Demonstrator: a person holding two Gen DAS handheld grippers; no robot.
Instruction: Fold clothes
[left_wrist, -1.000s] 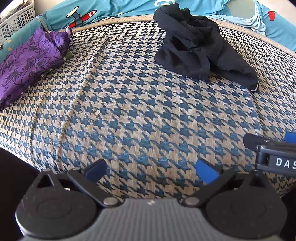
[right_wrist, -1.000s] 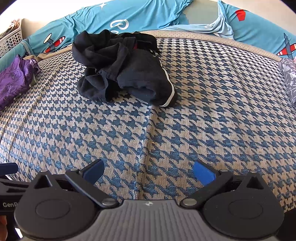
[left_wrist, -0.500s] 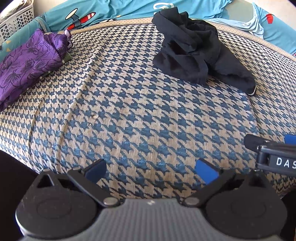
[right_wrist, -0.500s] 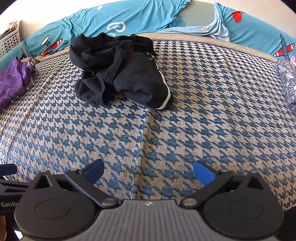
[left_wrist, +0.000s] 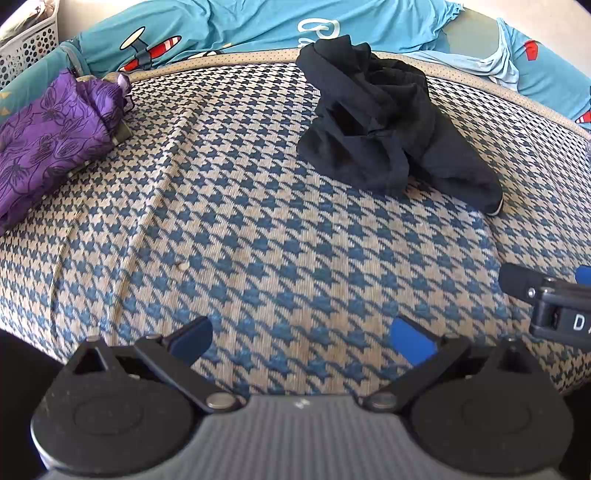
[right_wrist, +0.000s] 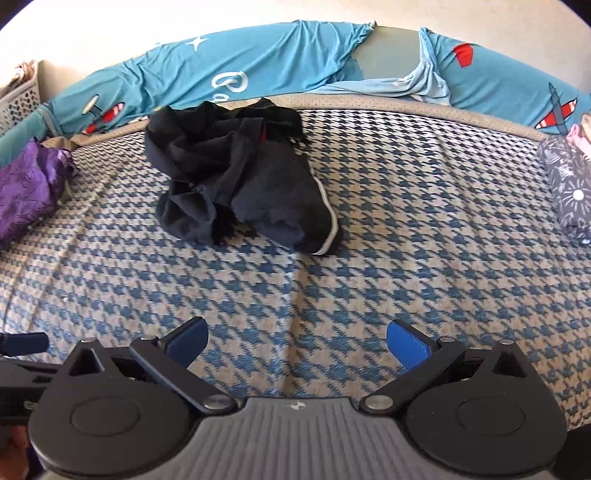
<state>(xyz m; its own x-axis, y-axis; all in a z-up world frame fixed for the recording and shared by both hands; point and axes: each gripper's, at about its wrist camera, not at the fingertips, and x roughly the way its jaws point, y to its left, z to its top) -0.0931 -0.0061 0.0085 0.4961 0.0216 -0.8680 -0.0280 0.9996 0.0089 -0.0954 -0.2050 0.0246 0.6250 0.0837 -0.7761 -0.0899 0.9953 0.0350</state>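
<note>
1. Black fabric, crumpled into a loose heap, is the black garment (left_wrist: 388, 129) to be folded; it lies on the houndstooth mattress (left_wrist: 258, 240) toward the far edge, just short of the beige border strip. A white-trimmed hem sticks out on the heap's near right side, best seen from the right wrist view (right_wrist: 328, 221).

2. Neither tool touches it. The left gripper (left_wrist: 301, 341) hangs over the near edge of the mattress with its blue pads spread wide and nothing between them. The right gripper (right_wrist: 297, 343) is likewise spread and empty, beside the left one, also at the near edge.

3. Judged from this, the step in hand is the approach: the garment is not yet picked up or flattened, so the folding itself has not begun.

4. The next move probably calls for both grippers to travel across bare mattress to the heap, then each pinch a separate edge so the cloth can be lifted and spread flat. The white-trimmed hem looks like the clearest place to take hold; the rest is bunched and its seams are hard to tell apart.

5. Other cloth lies clear of the path: a purple floral bundle (left_wrist: 51, 136) at the far left corner, a grey patterned piece (right_wrist: 569, 192) at the right edge, and a teal printed sheet (right_wrist: 258, 70) beyond the far edge.
</note>
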